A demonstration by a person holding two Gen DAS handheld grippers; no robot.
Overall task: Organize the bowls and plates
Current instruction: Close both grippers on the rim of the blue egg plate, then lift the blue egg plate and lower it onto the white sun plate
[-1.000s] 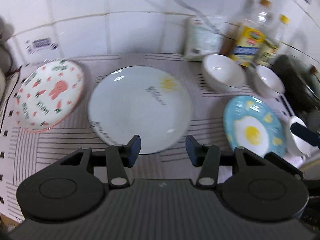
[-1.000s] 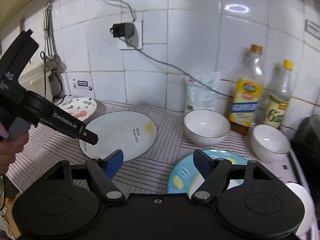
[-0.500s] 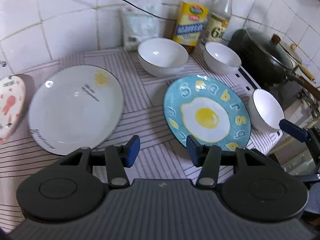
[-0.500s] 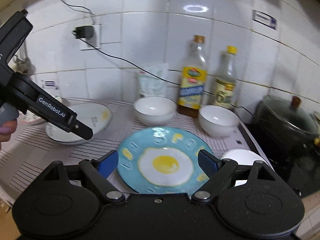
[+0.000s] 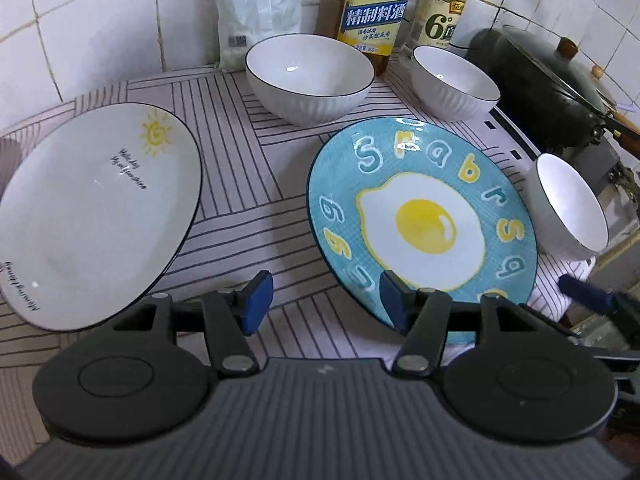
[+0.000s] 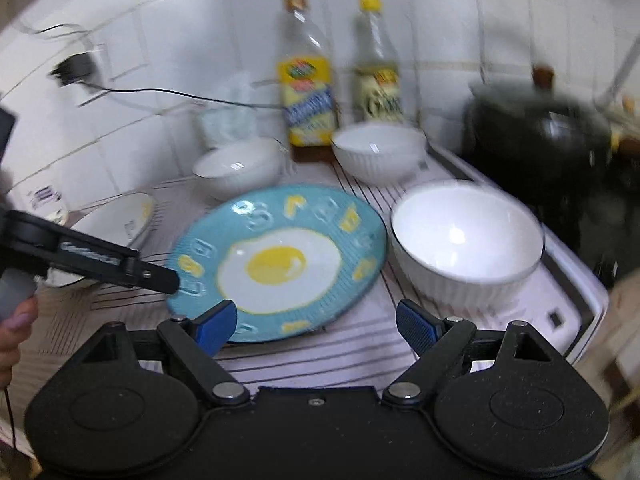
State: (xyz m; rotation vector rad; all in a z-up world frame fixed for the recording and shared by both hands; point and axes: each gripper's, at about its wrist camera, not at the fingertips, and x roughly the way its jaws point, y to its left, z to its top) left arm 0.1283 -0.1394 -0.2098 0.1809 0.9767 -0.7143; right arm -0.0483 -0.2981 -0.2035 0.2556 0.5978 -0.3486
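— Both sets of jaws are empty, right? The left gripper (image 5: 324, 300) is about half open and opening wider, with only striped cloth (image 5: 256, 152) between its pads, just near of the blue egg plate (image 5: 424, 216).

— Yes. The right gripper (image 6: 316, 324) stands wide open, holding nothing, and hovers at the near edge of that same plate, with the near bowl (image 6: 468, 240) just to its right.

— So where do the dishes lie?

— All apart, from what I can see. The white sun plate (image 5: 96, 216) is on the left, the egg plate in the middle. A big bowl (image 5: 308, 76) sits far behind them, a smaller bowl (image 5: 456, 80) to its right in front of the two bottles (image 5: 376, 4), and the near bowl at the right edge, almost touching the egg plate.

— Anything stacked yet?

— Nothing. No plate rests on another and no bowl is nested. I would judge the sorting hardly begun: plates have to go together, bowls together.

— And the next step?

— Probably the egg plate, since both grippers point at it. Its rim lies low on the cloth, so getting a pad under it may be fiddly. The dark pot (image 5: 536, 84) to the far right is not part of this.
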